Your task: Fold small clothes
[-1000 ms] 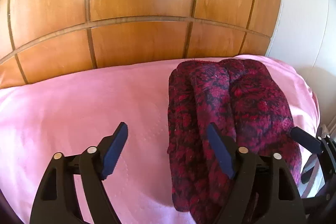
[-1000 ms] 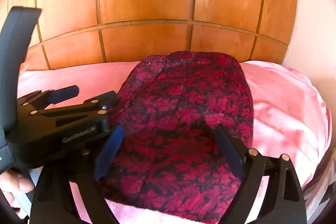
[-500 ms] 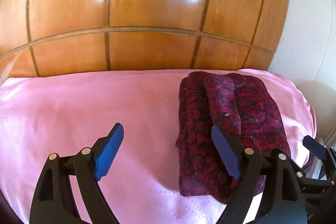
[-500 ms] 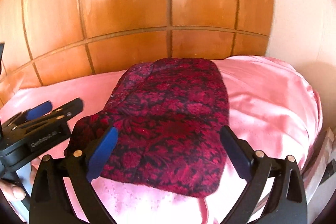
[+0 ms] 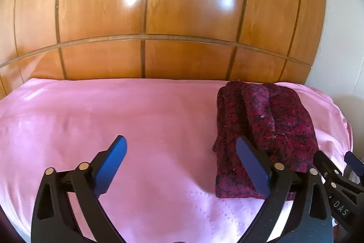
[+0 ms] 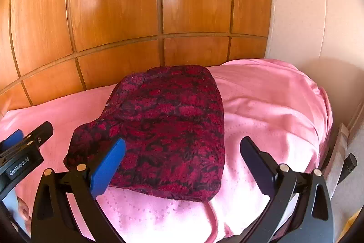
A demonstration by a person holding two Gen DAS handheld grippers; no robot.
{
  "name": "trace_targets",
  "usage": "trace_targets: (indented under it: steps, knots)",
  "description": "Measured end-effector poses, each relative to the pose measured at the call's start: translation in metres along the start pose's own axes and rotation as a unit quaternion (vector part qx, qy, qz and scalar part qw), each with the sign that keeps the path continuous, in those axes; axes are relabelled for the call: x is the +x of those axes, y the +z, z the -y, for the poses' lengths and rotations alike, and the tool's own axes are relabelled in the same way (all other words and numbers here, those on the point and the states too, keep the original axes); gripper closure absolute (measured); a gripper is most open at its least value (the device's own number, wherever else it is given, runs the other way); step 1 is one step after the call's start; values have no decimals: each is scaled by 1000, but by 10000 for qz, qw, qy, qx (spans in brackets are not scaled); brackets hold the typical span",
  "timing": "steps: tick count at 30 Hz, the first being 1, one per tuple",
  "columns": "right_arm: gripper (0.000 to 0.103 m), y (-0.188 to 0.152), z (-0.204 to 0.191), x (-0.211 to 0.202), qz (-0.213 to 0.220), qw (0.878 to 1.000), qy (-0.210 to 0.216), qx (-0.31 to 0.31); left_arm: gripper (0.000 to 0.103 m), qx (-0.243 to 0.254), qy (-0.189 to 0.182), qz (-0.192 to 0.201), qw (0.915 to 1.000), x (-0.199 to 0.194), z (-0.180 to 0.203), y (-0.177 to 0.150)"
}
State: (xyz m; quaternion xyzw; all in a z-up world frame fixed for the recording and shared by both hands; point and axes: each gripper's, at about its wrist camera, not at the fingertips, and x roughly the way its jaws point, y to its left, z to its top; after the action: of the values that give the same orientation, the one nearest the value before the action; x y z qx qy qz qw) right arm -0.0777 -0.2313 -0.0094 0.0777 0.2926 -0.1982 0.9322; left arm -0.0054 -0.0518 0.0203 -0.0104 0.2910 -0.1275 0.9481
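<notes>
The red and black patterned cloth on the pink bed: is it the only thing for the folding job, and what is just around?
For the job:
- folded red and black patterned cloth
- left gripper, opening, nothing between
- right gripper, open, empty

Just around:
- pink bed cover
- glossy wooden panelled wall

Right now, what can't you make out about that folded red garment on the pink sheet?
- Folded red garment: in the left wrist view, the left gripper's right finger covers its near edge.
- Its inner layers: hidden by the top fold in both views.
- Pink sheet: near edge cut off by the right gripper.
</notes>
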Motion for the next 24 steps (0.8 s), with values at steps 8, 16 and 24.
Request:
trace_targets:
  steps: [8,16,24]
  knots:
    - [3,-5,-6,2,-121,9999,69,-12,4,-34,109,41,9999,-7,-6,-1]
    - [3,-3,-9,1,-82,9999,84,30,4,4,118,16,9999,-7,-6,-2]
    - [3,-3,-10,5,-172,9997,167,-12,4,71,138,36,9999,-8,-3,-1]
